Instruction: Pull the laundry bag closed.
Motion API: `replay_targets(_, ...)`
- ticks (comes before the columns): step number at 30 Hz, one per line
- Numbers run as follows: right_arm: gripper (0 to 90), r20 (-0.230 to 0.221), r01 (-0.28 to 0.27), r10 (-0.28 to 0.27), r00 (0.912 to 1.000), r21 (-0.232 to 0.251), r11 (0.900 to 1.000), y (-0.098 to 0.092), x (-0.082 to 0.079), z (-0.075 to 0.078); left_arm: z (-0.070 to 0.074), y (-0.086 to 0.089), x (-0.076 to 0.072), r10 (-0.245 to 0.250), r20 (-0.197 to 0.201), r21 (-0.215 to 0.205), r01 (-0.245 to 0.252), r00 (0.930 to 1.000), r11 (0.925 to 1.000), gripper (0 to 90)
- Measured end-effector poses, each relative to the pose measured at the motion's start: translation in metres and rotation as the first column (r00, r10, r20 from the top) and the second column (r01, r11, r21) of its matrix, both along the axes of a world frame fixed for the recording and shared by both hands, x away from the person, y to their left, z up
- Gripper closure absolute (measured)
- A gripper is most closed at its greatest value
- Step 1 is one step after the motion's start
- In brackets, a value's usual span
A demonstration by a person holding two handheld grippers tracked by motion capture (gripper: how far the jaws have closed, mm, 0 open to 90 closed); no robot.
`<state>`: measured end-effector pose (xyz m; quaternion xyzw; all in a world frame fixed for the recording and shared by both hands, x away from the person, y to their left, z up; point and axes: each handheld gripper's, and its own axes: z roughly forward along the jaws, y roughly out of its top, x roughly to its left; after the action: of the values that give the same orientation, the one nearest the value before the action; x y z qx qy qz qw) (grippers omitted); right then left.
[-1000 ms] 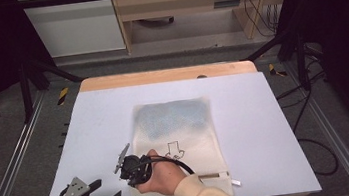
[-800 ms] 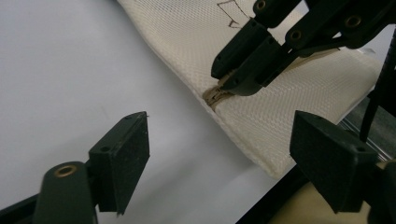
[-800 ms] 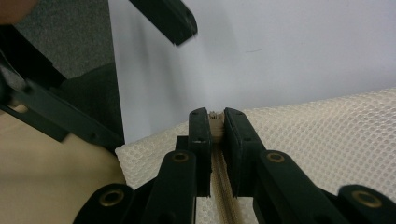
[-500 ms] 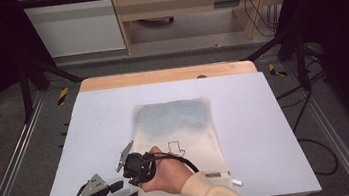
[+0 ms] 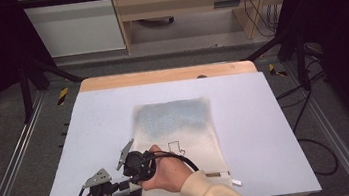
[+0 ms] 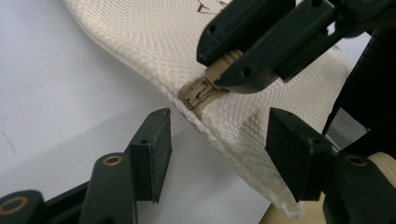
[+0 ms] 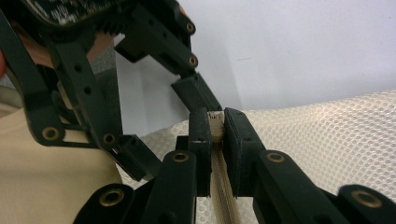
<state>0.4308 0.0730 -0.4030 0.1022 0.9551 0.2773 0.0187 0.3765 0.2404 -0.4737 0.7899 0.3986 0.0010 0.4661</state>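
While the right gripper (image 7: 214, 128) is clamping the zipper pull (image 6: 212, 77) at the mesh bag's (image 5: 178, 127) 7 o'clock corner, the left gripper (image 6: 217, 140) is half-closing around the corner fabric — not yet pinching — bracing for the zip.

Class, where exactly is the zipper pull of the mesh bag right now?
In the left gripper view the zipper pull sits at the mesh bag's near corner, pinched by the right gripper, just above the left gripper's parted jaws.

A white table (image 5: 275, 116) stands before a wooden cabinet (image 5: 181, 6) on grey floor (image 5: 12, 148).
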Motion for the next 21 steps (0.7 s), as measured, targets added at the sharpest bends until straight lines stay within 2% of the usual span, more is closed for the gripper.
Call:
replay_targets(6,81.9,0.003,-0.003,0.003,1.0000,-0.006,1.000,0.002,-0.001,-0.003,-0.006,-0.008,0.006,-0.038,-0.019,0.003,0.038,0.9991,0.9993,46.4)
replay_targets(8,81.8,0.002,-0.004,0.004,1.0000,-0.001,1.000,0.002,-0.001,-0.003,-0.008,-0.009,0.009,-0.037,-0.029,-0.011,0.037,0.9989,0.9993,47.5)
replay_targets(17,81.8,0.004,-0.006,0.006,1.0000,0.005,1.000,-0.001,-0.001,0.000,-0.007,-0.007,0.013,-0.048,-0.024,-0.050,0.047,0.9985,0.9976,51.9)
replay_targets(21,81.9,0.003,-0.005,0.005,1.0000,0.009,1.000,-0.002,0.000,0.002,-0.006,-0.007,0.015,-0.060,-0.021,-0.050,0.058,0.9980,0.9971,52.0)
